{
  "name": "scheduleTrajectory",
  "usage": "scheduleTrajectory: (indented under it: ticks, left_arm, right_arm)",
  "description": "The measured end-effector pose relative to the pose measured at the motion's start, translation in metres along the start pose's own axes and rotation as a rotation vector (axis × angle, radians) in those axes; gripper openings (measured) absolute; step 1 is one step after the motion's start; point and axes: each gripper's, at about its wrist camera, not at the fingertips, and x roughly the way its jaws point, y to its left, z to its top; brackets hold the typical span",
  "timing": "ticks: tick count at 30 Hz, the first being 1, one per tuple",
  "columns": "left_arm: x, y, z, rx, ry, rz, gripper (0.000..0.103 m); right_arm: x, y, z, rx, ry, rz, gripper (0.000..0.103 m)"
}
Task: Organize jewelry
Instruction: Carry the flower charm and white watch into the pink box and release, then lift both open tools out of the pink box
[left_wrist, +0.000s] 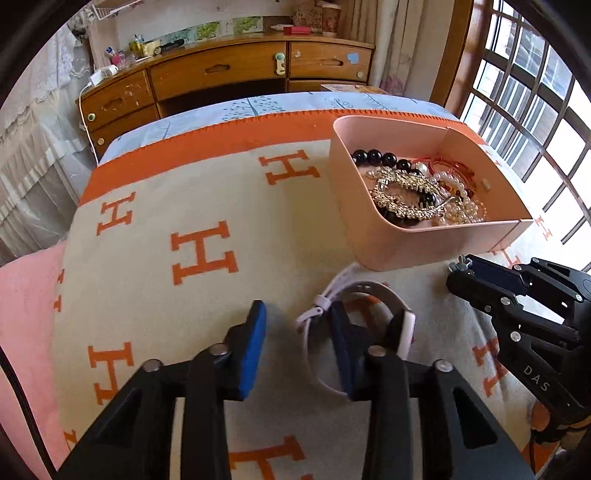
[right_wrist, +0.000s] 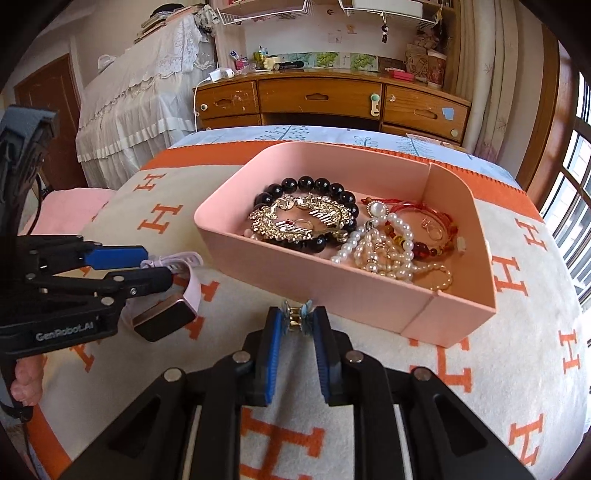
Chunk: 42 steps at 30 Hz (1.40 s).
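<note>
A pink tray on the blanket holds a black bead bracelet, a gold rhinestone piece, pearl strands and red cord bracelets. A pale pink smartwatch lies in front of the tray. My left gripper is open, with one finger inside the watch's strap loop. My right gripper is shut on a small gold and blue hair clip, just in front of the tray's near wall.
The cream and orange H-pattern blanket covers the bed. A pink cloth lies at the left. A wooden dresser stands behind the bed, windows at the right.
</note>
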Motion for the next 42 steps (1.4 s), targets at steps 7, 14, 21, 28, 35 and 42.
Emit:
scheduleTrajectory:
  ticks: [7,14,21,28,35,42]
  left_arm:
    - [-0.012,-0.002,-0.005,-0.05,-0.016,-0.008,0.013]
    - [-0.068,-0.012,0.008,-0.096,-0.115,-0.046,0.012]
    - [-0.114,-0.05,0.046,-0.053,-0.226,-0.076,0.012]
    - [-0.101,-0.085,0.094,-0.044,-0.248,-0.113,0.012]
    - [-0.034,-0.102,0.121,-0.07,-0.155,-0.163,0.01]
    - [0.016,-0.1,0.122,-0.097,-0.06,-0.145,0.016]
  right_arm:
    - [-0.017,-0.007,-0.009,0.019,-0.025,0.072,0.017]
    - [-0.054,-0.021,-0.005,0.066,-0.097,0.129,0.017]
    - [-0.092,-0.044,0.019,0.123,-0.19,0.163,0.017]
    - [-0.091,-0.072,0.058,0.201,-0.244,0.109,0.017]
    - [-0.04,-0.097,0.062,0.255,-0.121,0.097,0.018]
    - [-0.016,-0.099,0.049,0.243,-0.031,0.091,0.018]
